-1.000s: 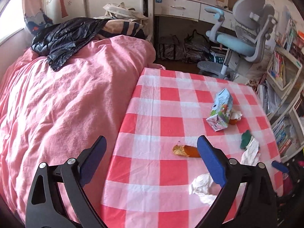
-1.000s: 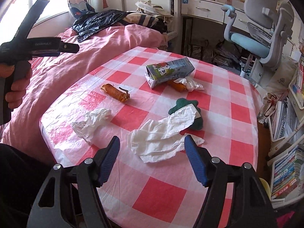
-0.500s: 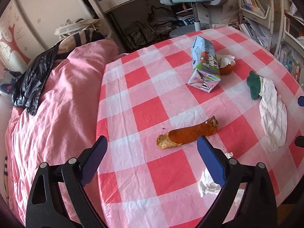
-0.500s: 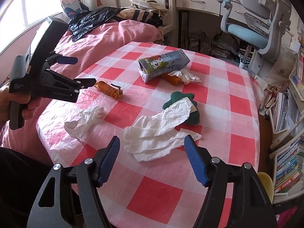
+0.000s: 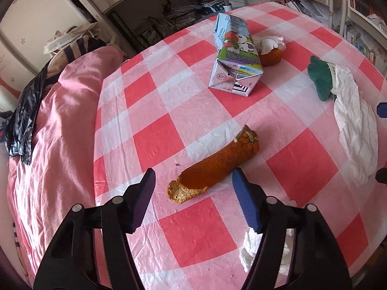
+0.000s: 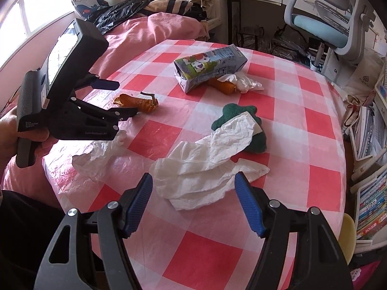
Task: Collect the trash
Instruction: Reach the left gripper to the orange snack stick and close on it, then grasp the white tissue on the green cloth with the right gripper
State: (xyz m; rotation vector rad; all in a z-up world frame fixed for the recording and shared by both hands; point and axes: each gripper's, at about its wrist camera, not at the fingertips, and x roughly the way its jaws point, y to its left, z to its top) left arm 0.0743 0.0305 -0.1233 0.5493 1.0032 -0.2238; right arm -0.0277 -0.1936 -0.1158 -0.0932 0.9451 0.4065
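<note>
The left gripper (image 5: 193, 183) is closing around the peel (image 5: 215, 166) lying on the table (image 5: 150, 142), pads not yet touching; the right gripper (image 6: 193, 193) hangs wide above the tissue (image 6: 208, 166); a shallow grip could squeeze the curled peel out sideways.

Both cams are sitting on the handheld grippers, looking steeply down along the fingers at the checkered table (image 5: 145, 101). The left one is hovering close over the orange peel (image 5: 217, 164). The right one is looking from the table's near edge, farther back, catching that same peel and the milk carton (image 6: 209, 66).
</note>
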